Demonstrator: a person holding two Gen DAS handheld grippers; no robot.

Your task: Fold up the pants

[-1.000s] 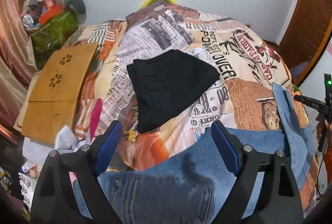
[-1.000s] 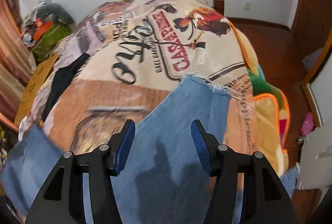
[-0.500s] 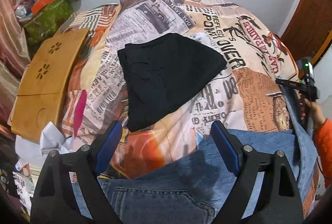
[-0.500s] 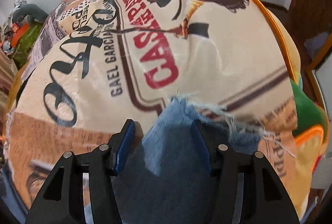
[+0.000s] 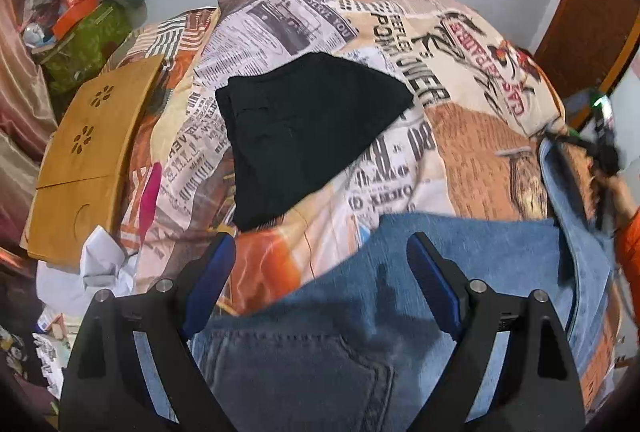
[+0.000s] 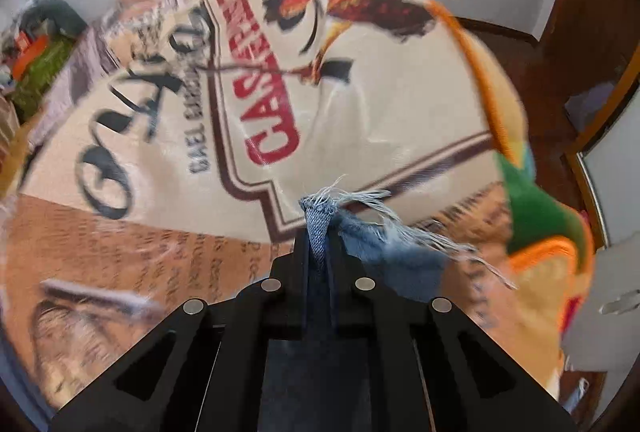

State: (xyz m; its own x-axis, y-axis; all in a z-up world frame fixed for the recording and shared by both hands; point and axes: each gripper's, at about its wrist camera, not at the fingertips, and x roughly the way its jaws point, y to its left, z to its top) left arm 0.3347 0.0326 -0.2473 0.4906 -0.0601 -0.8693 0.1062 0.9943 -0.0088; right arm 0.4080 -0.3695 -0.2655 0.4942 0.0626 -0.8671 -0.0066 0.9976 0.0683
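The blue jeans (image 5: 460,272) lie across the lower half of the left wrist view on a bed under a printed bedspread (image 5: 472,135), waistband and back pocket at the bottom, one leg running to the right edge. The left claw (image 5: 320,284) stands wide over the waist end, its blue pads clear of the denim. In the right wrist view the right claw (image 6: 319,244) has just snapped closed and pinches the frayed hem (image 6: 320,220) of a leg, loose threads trailing right toward the bedspread's orange border (image 6: 476,59). A folded black garment (image 5: 304,135) lies mid-frame above the jeans, with bare bedspread between them. A wooden lap tray (image 5: 88,151) fills the left edge.
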